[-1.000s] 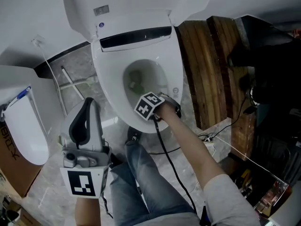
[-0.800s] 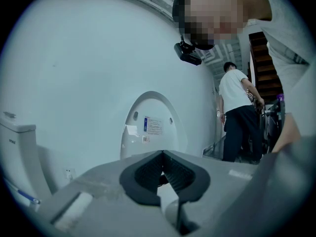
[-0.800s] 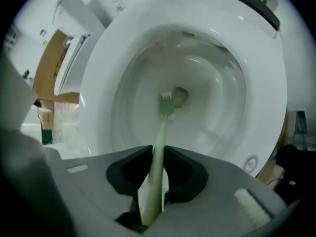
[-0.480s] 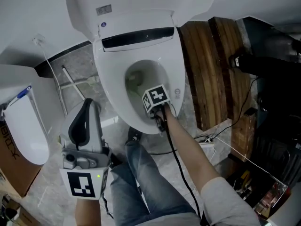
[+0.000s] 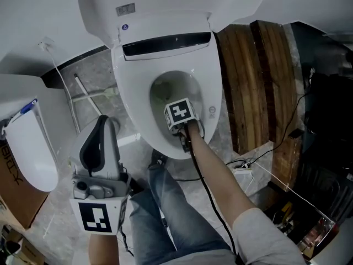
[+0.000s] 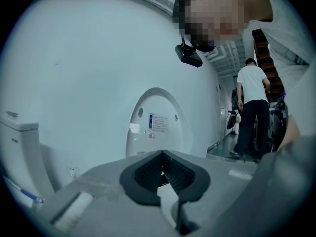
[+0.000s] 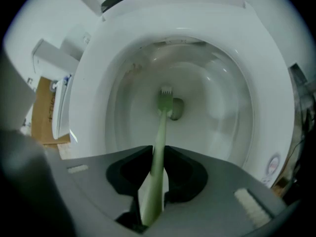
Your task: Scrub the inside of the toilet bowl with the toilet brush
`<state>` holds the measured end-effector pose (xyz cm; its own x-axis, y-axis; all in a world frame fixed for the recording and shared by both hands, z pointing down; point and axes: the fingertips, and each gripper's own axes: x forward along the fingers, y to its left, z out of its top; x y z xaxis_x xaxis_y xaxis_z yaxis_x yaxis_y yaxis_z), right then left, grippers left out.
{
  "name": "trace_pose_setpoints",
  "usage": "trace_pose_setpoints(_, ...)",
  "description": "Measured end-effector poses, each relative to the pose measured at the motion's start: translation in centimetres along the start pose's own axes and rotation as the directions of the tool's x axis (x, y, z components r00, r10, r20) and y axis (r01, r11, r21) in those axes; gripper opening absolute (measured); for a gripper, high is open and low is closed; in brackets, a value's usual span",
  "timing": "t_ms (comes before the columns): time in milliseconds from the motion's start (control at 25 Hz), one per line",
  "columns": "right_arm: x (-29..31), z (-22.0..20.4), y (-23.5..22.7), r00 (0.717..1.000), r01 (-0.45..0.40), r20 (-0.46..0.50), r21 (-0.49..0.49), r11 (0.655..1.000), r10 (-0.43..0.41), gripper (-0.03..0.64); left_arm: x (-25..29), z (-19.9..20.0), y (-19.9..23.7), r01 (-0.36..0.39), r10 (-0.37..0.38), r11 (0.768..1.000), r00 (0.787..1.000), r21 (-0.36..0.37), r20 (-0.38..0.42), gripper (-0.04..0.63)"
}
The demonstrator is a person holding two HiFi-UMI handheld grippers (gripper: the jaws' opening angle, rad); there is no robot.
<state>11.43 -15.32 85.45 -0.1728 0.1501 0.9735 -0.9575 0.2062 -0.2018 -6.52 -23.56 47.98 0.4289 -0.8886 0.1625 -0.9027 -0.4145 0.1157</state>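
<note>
Item 1. Person's leg [image 5: 165, 225] in jeans, on the stone floor [image 5: 94, 76] in front of the toilet bowl [image 5: 190, 90].

Item 2. Left gripper [image 6: 162, 153], held in front of the bowl and to its left, well apart from it. Fingers were closed on each other with nothing between them. It pointed at the raised lid [image 6: 158, 125] behind the bowl.

Item 3. Right forearm [image 5: 220, 175], bare, reached from in front of the bowl to its front rim, with a black cable [image 5: 207, 203] running along it.

Item 4. Right gripper [image 7: 158, 149], over the front rim of the bowl and aimed down into it, marker cube [image 5: 179, 114] uppermost. Fingers were closed tight on the handle of the toilet brush [image 7: 160, 127].

Item 5. Toilet brush, pale green. The handle slanted down inside the bowl; the bristle head [image 7: 166, 98] lay at the bowl's bottom, at the drain opening [image 7: 177, 107].

Item 6. Toilet seat [image 5: 132, 104], white, down on the bowl.

Item 7. Wooden boards [image 5: 248, 76], dark, right of the bowl.

Item 8. Second white fixture [image 5: 27, 153], left of the bowl, apart from it.

Item 9. Standing person [image 6: 254, 107], white shirt and dark trousers, far beyond the bowl in the left gripper view.
</note>
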Motion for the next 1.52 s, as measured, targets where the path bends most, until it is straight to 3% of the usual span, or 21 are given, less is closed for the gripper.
trace_pose_setpoints(120, 0.1, 0.9, -0.5, 0.996, 0.092, 0.014, -0.127, 0.988, -0.091, 0.077, 0.2, -0.1, 0.0, 0.004, -0.003, 1.000, 1.000, -0.012, 0.008, 0.005)
trace_pose_setpoints(240, 0.4, 0.9, -0.7, 0.994, 0.113, 0.007, -0.162, 0.980, -0.113, 0.077, 0.2, -0.5, 0.0, 0.008, -0.008, 0.999, 1.000, -0.033, -0.003, 0.005)
trace_pose_setpoints(400, 1.0, 0.5, -0.5, 0.996, 0.086, -0.005, -0.125, 0.988, -0.087, 0.082, 0.5, -0.8, 0.2, 0.000, -0.001, 0.999, 1.000, -0.033, -0.010, 0.005)
trace_pose_setpoints(600, 1.5, 0.2, -0.7, 0.999, 0.033, 0.009, 0.001, 0.999, -0.033, 0.083, 0.6, -1.3, 0.3, -0.001, 0.001, 0.999, 1.000, -0.032, -0.024, 0.005)
trace_pose_setpoints(720, 1.8, 0.2, -1.5, 0.999, 0.041, 0.005, 0.043, 0.998, -0.041, 0.083, 0.9, -1.4, 0.6, -0.013, 0.013, 1.000, 1.000, -0.019, -0.025, 0.005)
trace_pose_setpoints(1520, 6.0, 1.6, -2.8, 0.998, 0.059, 0.004, 0.061, 0.996, -0.059, 0.078, 1.0, -3.7, 2.3, -0.070, 0.071, 0.997, 0.996, 0.015, -0.061, 0.005)
